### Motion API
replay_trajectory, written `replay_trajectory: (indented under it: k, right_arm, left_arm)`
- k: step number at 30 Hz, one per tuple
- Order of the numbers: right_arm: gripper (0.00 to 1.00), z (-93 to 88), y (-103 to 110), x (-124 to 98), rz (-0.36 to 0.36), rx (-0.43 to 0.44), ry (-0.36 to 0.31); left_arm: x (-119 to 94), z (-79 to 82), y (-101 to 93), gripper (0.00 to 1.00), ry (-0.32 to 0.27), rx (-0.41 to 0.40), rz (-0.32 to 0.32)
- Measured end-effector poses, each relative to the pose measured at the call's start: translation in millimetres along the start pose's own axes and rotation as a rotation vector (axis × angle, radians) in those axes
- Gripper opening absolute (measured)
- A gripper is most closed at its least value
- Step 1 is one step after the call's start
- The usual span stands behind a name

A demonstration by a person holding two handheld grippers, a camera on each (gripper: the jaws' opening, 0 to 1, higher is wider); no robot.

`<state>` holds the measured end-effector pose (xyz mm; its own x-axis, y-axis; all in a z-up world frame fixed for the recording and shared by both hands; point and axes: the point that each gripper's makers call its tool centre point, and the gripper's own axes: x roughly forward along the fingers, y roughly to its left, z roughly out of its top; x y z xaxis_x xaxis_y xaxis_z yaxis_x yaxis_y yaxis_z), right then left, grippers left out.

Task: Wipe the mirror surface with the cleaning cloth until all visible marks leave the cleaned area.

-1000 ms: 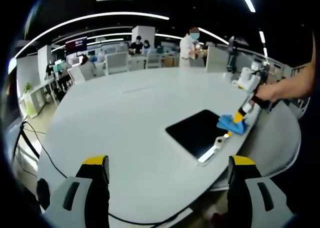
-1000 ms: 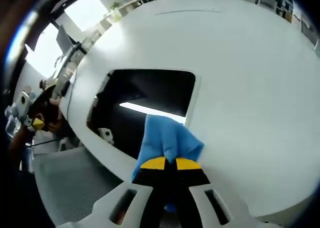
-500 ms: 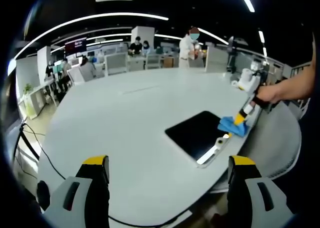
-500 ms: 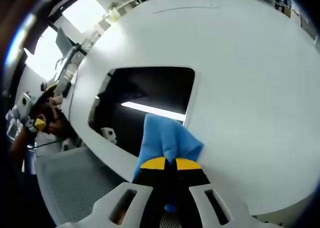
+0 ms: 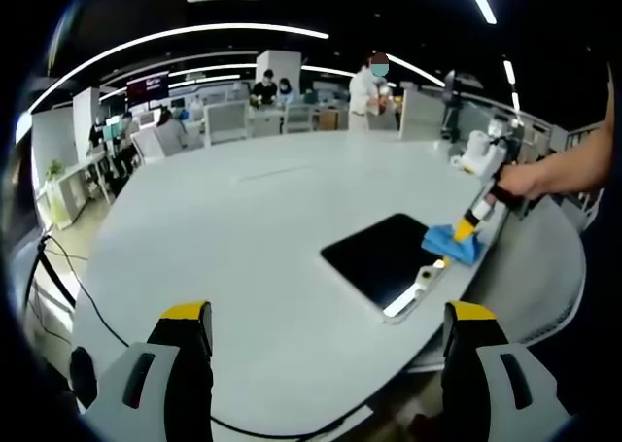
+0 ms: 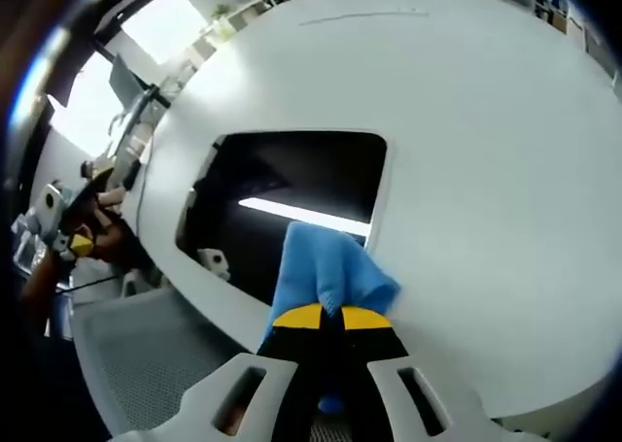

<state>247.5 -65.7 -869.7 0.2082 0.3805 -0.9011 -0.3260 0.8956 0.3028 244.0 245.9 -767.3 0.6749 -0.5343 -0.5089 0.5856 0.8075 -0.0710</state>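
Right gripper (image 6: 323, 316): I see its jaws pinched tight on the blue cleaning cloth (image 6: 328, 270), pressing it onto the mirror's near edge.
Mirror (image 6: 292, 185): lying flat and dark on the white counter (image 6: 486, 170), near its rim.
Left gripper (image 5: 326, 327): my jaws spread wide, holding nothing, above the counter.

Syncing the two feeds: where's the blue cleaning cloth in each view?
Left gripper view: blue cleaning cloth sits right of centre, on the mirror's right edge, pinched by the right tongs coming in from the right.
Right gripper view: the cloth is low centre, clamped in that view's own tongs, overlapping the mirror's near edge.
Shared landmark: the dark mirror on the white table.
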Motion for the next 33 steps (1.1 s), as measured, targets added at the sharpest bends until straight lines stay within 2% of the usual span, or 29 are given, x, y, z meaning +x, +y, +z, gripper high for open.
replay_trajectory:
  k: [3,5,7,33]
  right_arm:
    - [0.00,1.2,6.4,2.1,0.031,0.017,-0.003]
    - [0.00,1.9,7.9,3.7,0.018,0.001,-0.001]
    - [0.00,3.5,13.0,5.7,0.036,0.011,-0.004]
    - [0.00,16.1,41.0,18.2,0.059,-0.025,-0.009]
  left_arm:
    - [0.0,-0.1,0.4,0.99,-0.001,-0.001,0.000]
    - [-0.2,-0.6,0.9,0.99,0.000,-0.001,0.001]
    - [-0.4,-0.6,1.2,0.99,-0.001,-0.003,0.001]
    - [-3.5,-6.4,7.0,0.99,0.001,-0.011,0.009]
